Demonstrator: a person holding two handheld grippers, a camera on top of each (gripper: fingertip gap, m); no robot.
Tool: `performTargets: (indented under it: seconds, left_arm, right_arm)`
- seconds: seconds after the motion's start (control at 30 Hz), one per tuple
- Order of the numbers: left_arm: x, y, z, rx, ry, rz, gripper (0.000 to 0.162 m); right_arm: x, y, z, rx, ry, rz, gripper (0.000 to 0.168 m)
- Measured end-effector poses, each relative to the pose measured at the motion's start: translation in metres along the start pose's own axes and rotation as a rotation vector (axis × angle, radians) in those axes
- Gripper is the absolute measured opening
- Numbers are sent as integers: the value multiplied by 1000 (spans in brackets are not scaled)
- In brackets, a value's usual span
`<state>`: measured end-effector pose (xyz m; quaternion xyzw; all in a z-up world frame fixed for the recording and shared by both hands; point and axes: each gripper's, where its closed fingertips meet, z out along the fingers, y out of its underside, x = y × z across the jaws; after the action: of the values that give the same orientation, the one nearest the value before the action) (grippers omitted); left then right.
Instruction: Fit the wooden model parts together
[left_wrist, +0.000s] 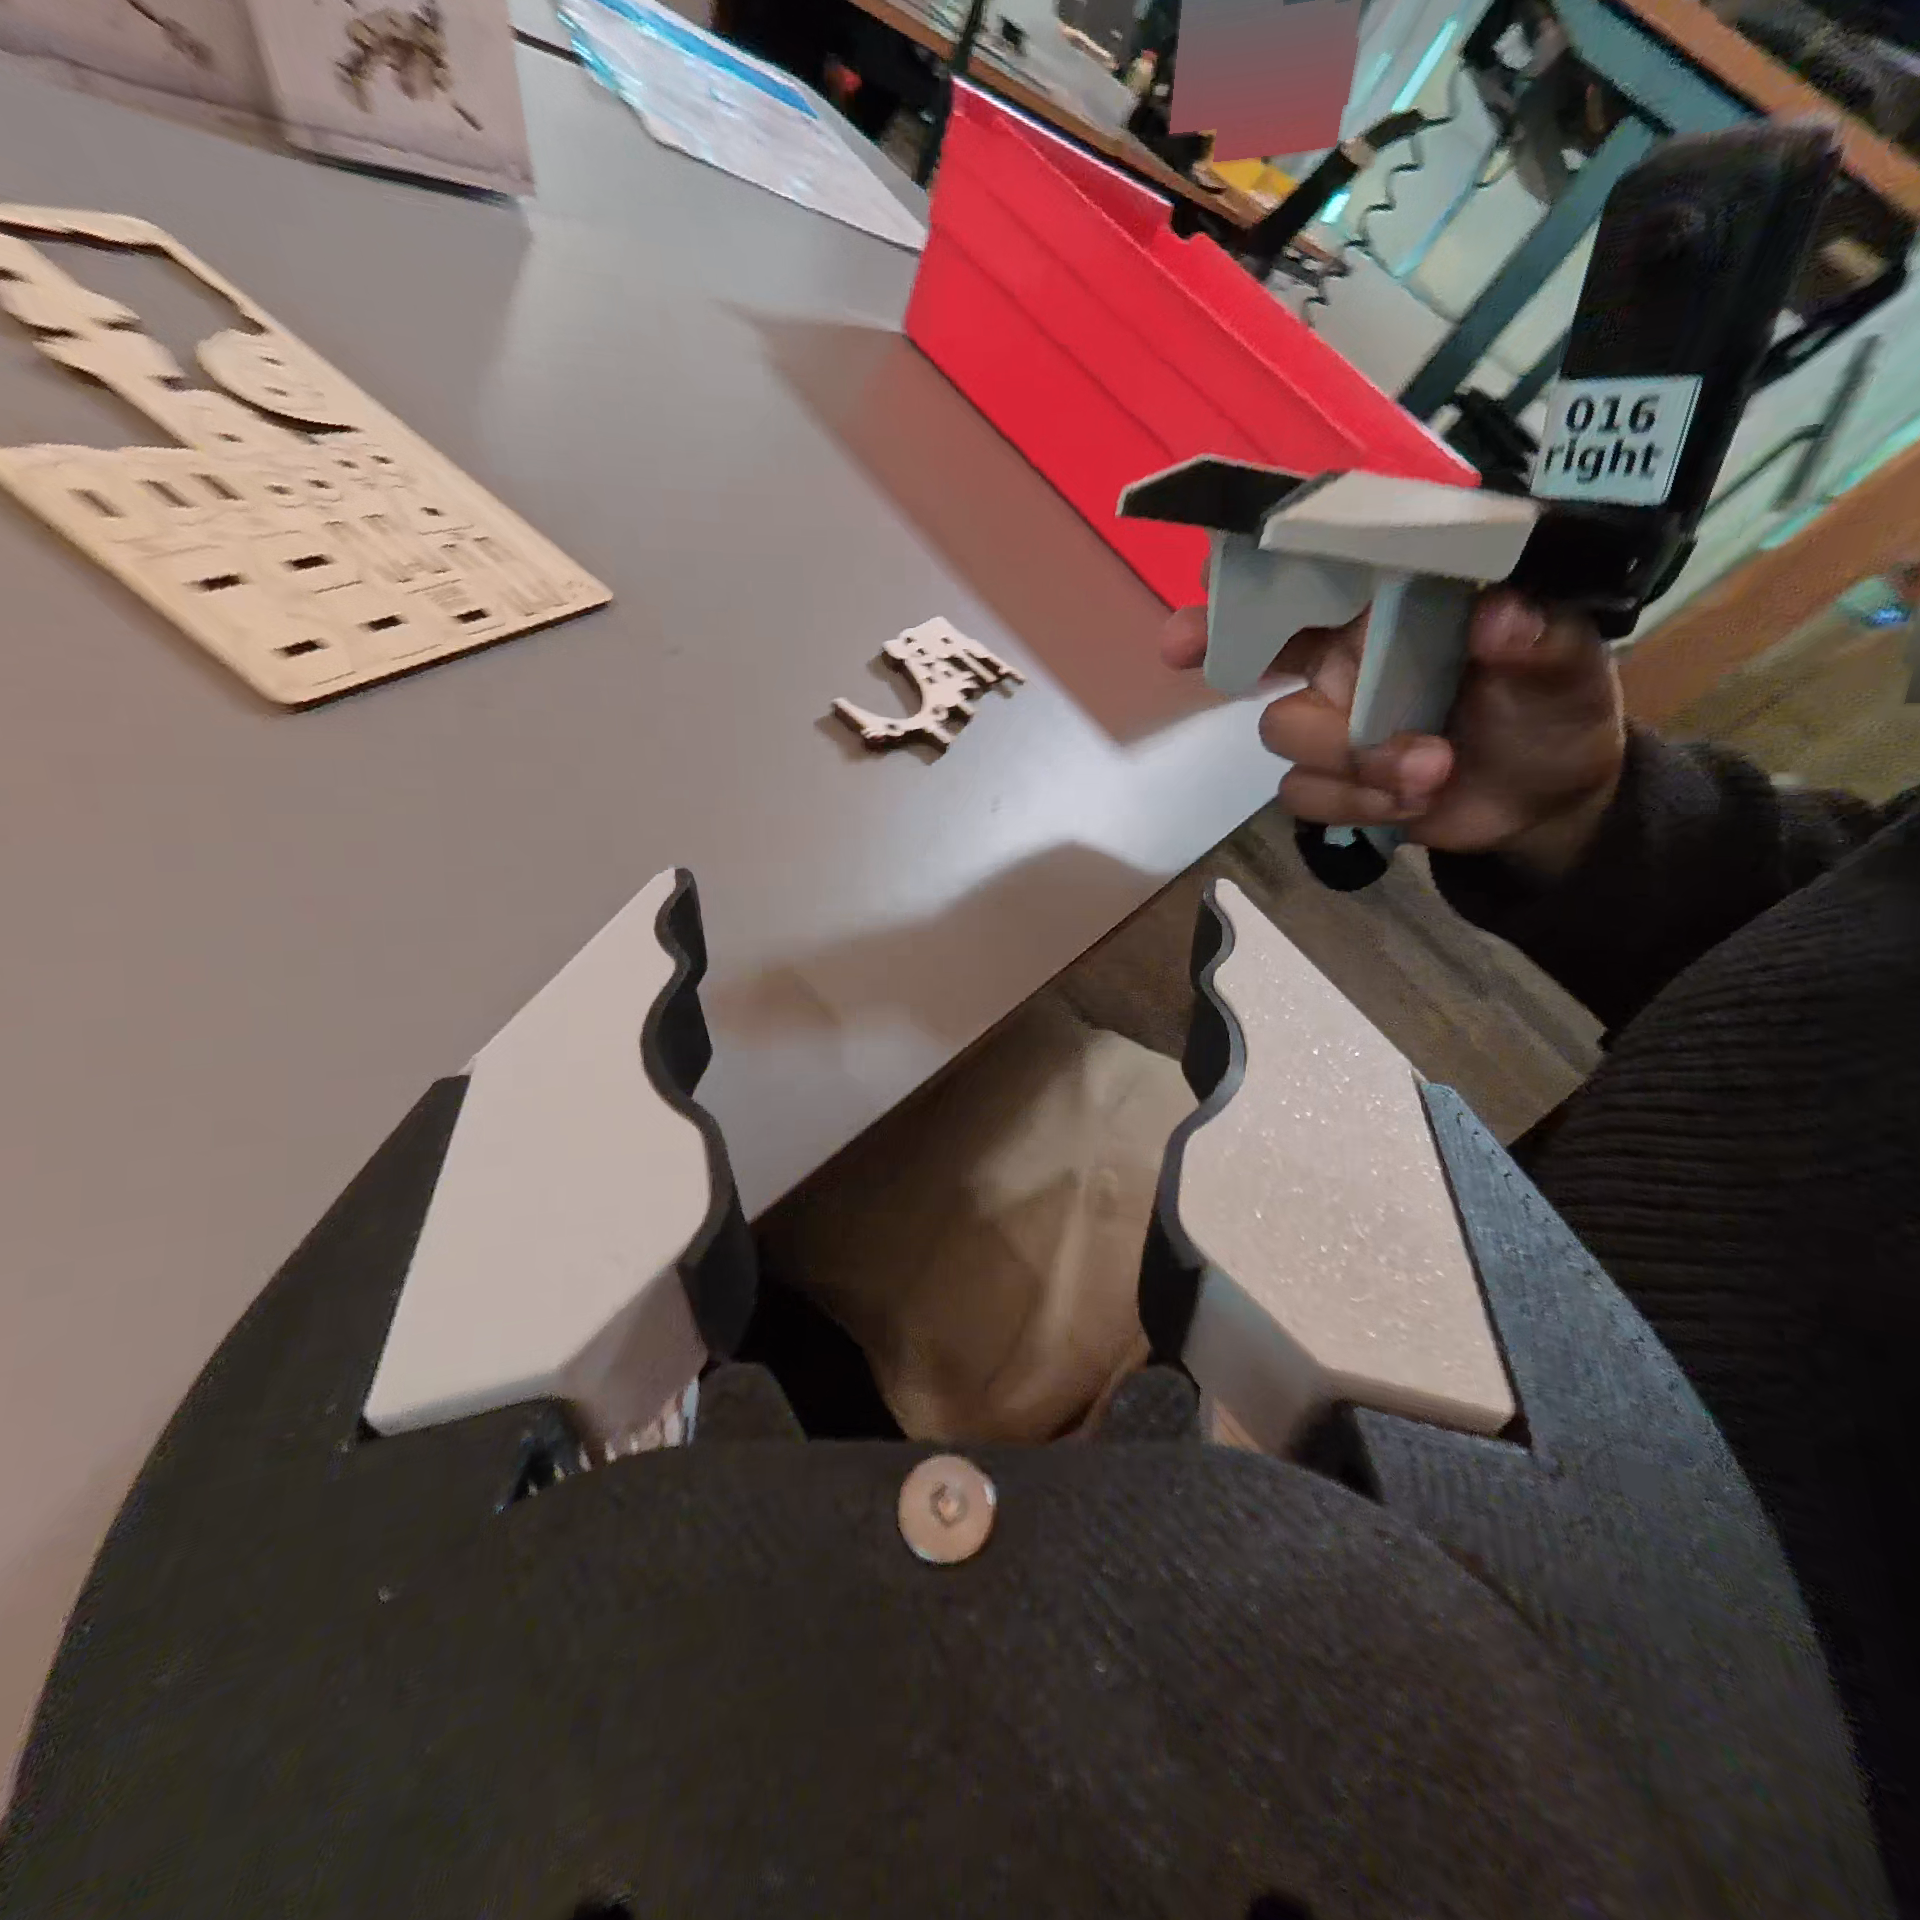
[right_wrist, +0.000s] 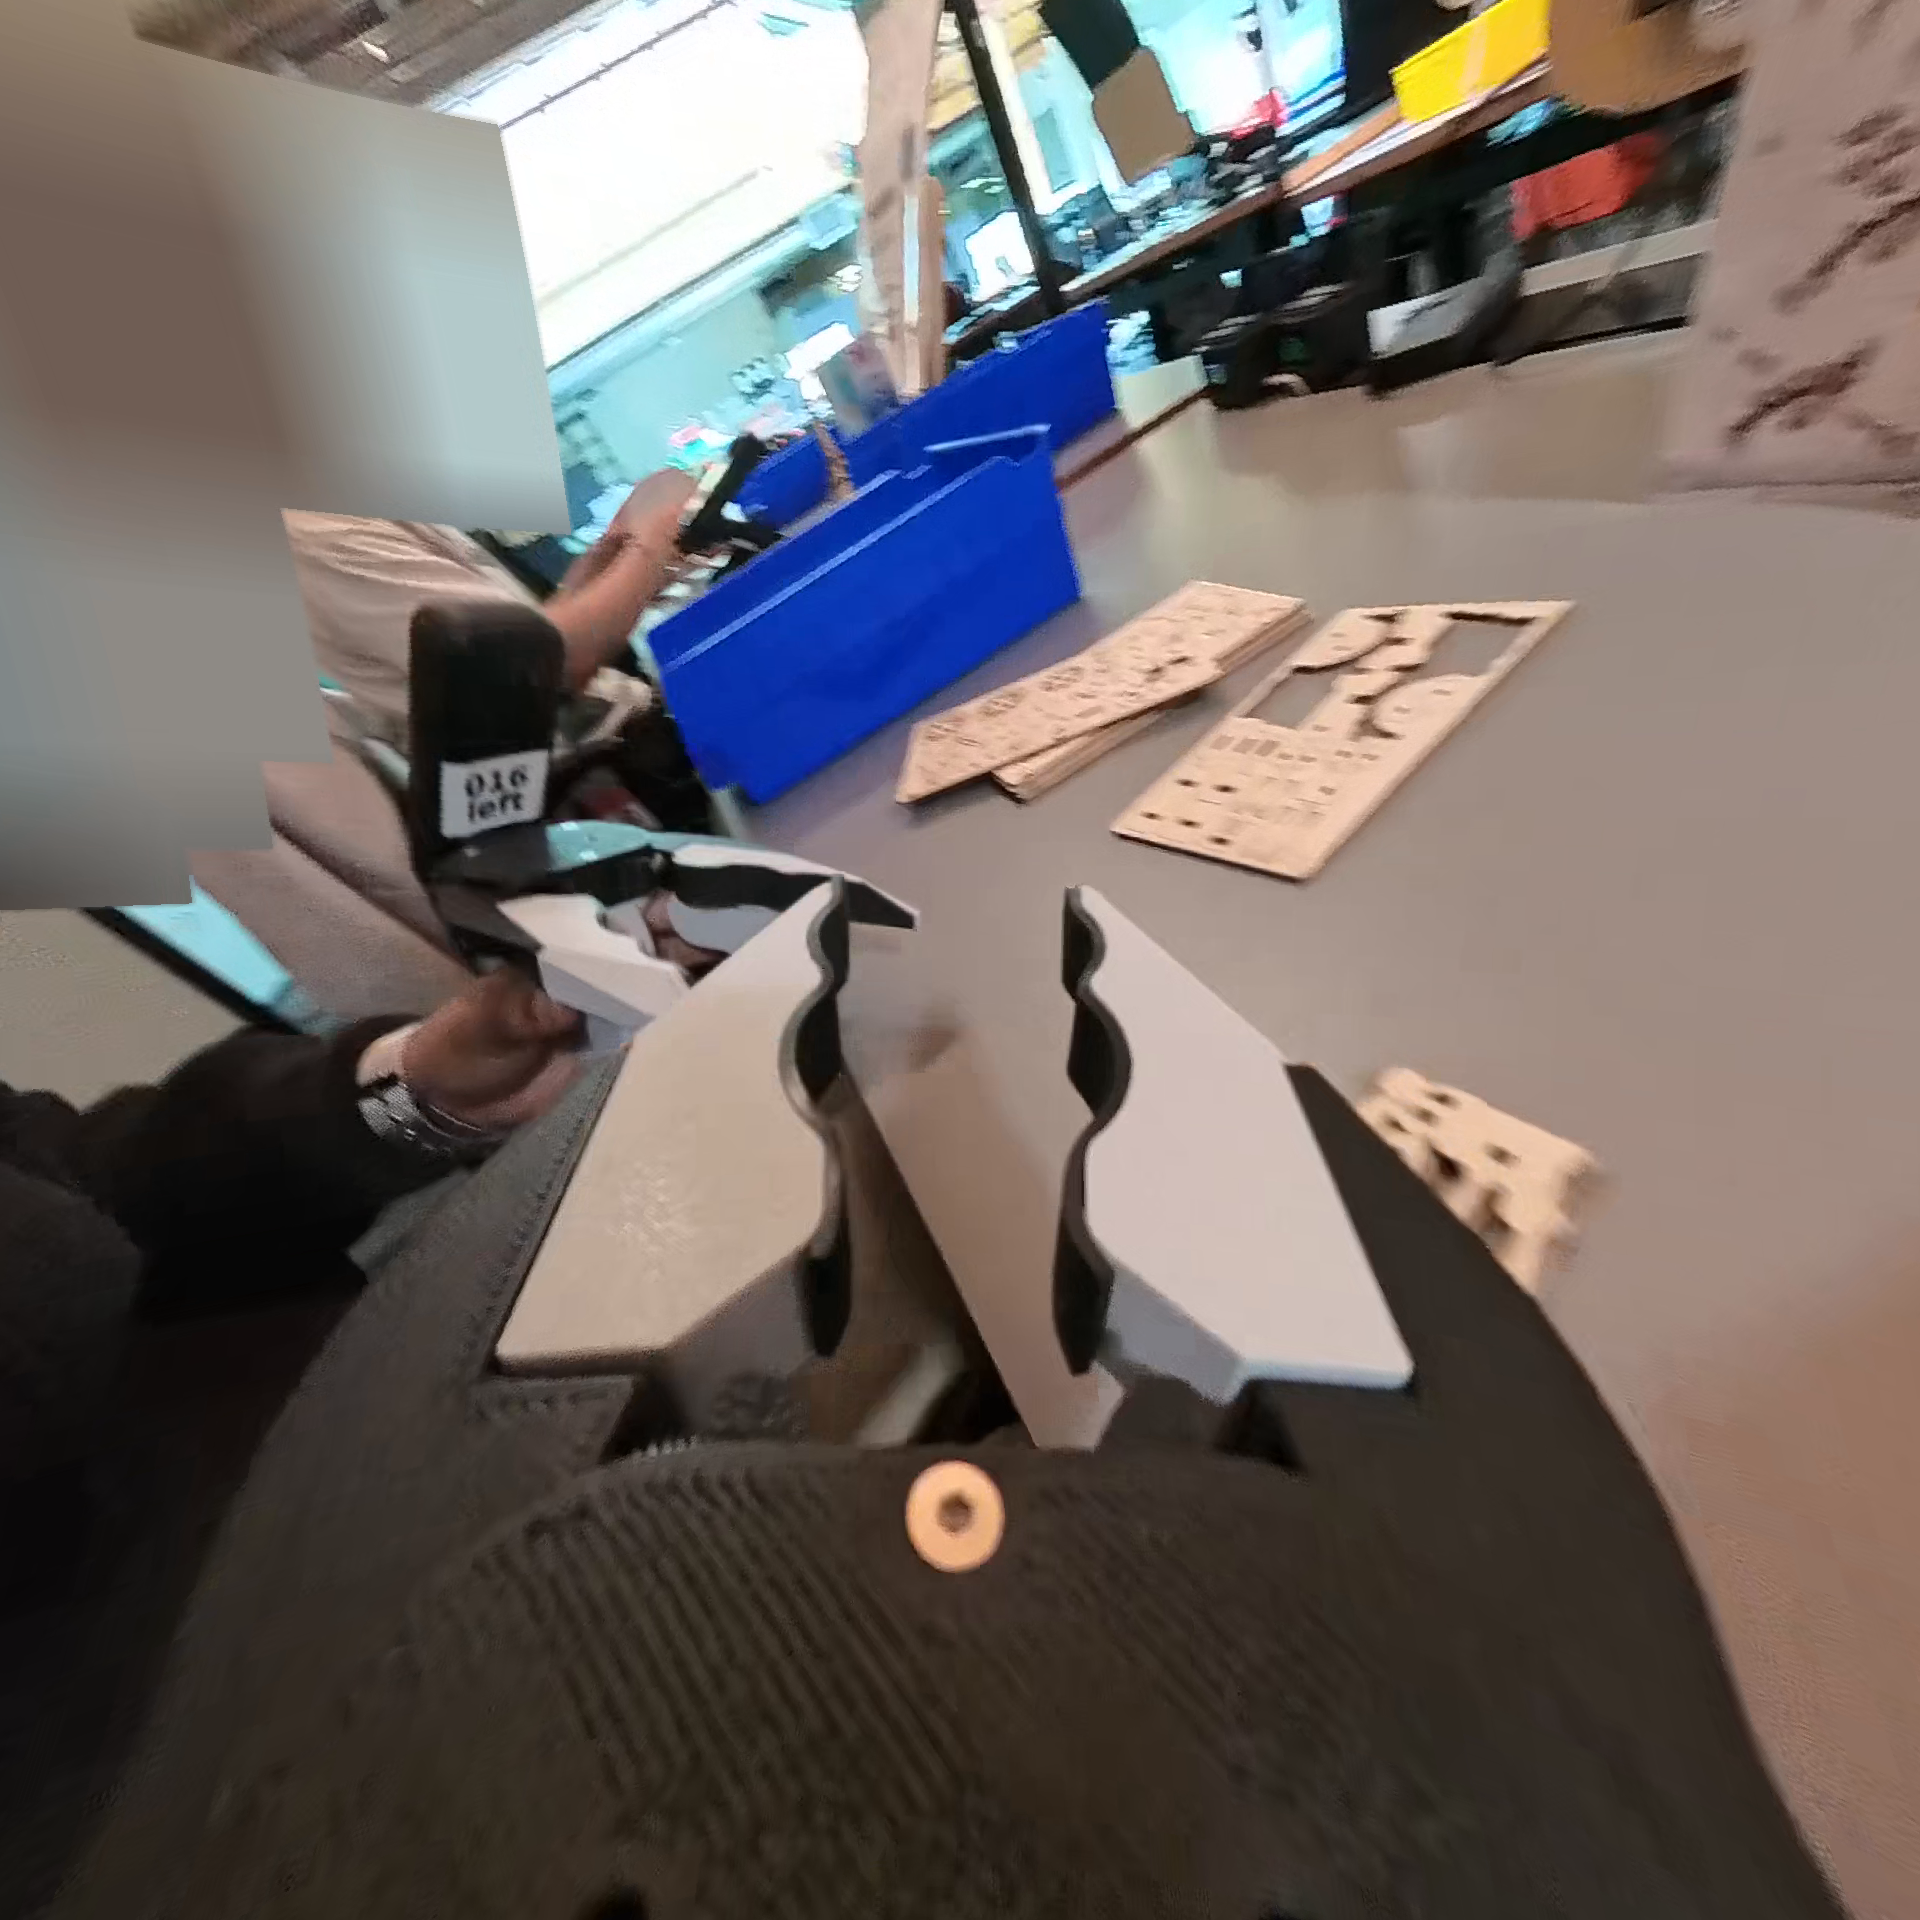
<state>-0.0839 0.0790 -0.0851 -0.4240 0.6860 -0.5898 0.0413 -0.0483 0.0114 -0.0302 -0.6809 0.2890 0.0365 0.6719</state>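
A small pale wooden model part with holes lies flat on the grey table; in the right wrist view it shows blurred just right of my right gripper. A laser-cut wooden sheet with parts punched out lies far left; it also shows in the right wrist view. My left gripper is open and empty over the table's near edge. My right gripper is open and empty; in the left wrist view it hovers above the table's right edge, held by a hand.
A red bin stands at the table's far right. A blue bin and a stack of wooden sheets sit farther back. A printed booklet lies at the far edge. Another person sits beyond the blue bin.
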Motion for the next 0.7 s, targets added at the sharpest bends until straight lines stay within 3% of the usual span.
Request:
performTargets:
  seconds: [0.23, 0.33, 0.4, 0.47, 0.57, 0.7]
  left_arm:
    - [-15, -13, -59, 132, -166, 7, 94]
    - [-21, -17, -59, 145, -165, -10, 94]
    - [-29, -21, -54, 141, -191, -7, 103]
    - [-54, -33, -55, 172, -342, 26, 121]
    - [-102, -54, -67, 191, -584, 97, 124]
    - [-162, -66, -71, 102, -722, 132, 131]
  right_arm:
    - [-22, 24, 39, -128, -124, 43, 41]
    - [-24, 27, 32, -137, -101, -17, 41]
    - [-20, 27, 23, -133, -58, -64, 41]
    - [-15, 29, 11, -133, -14, -84, 41]
    - [-8, 30, -9, -121, 50, -79, 41]
    - [-4, 27, -30, -84, 105, -57, 41]
